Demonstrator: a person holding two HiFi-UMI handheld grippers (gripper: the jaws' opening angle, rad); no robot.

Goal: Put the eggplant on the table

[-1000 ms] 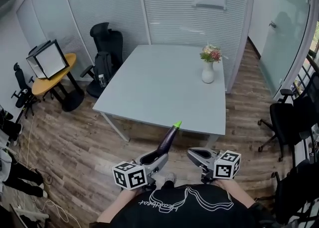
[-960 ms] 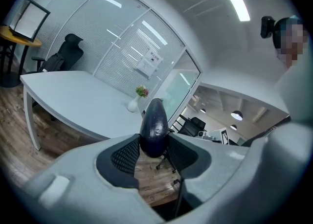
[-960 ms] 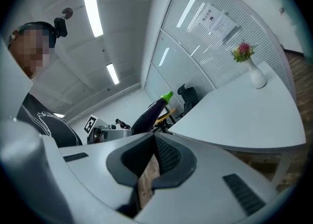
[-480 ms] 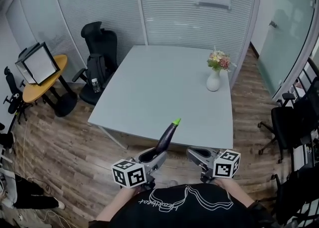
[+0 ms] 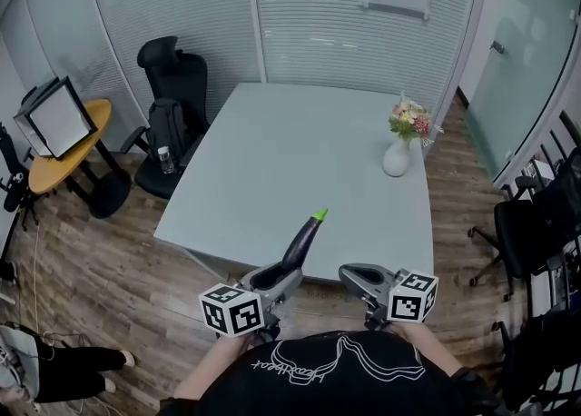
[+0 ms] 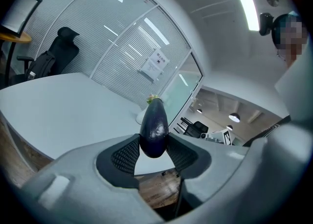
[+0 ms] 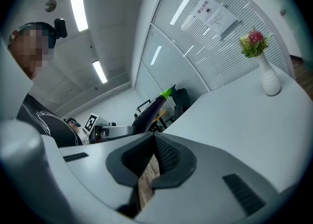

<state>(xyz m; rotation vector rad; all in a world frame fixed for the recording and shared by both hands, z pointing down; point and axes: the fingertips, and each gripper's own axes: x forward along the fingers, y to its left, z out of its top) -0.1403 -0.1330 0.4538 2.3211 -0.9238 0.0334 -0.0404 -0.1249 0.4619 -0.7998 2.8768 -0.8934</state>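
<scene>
The large pale grey square tabletop lies ahead of the person and bare near its front edge, so there is plenty of room to set something down. The left hand-held gripper pinches the fat lower end of the dark purple eggplant with a green stem, which juts up and forward, in the air over the tabletop's near edge. The right hand-held gripper is just beside it, jaws pressed together on nothing. A small white vase of flowers stands at the far right, well apart. The carry looks nearly done; lowering and release remain.
</scene>
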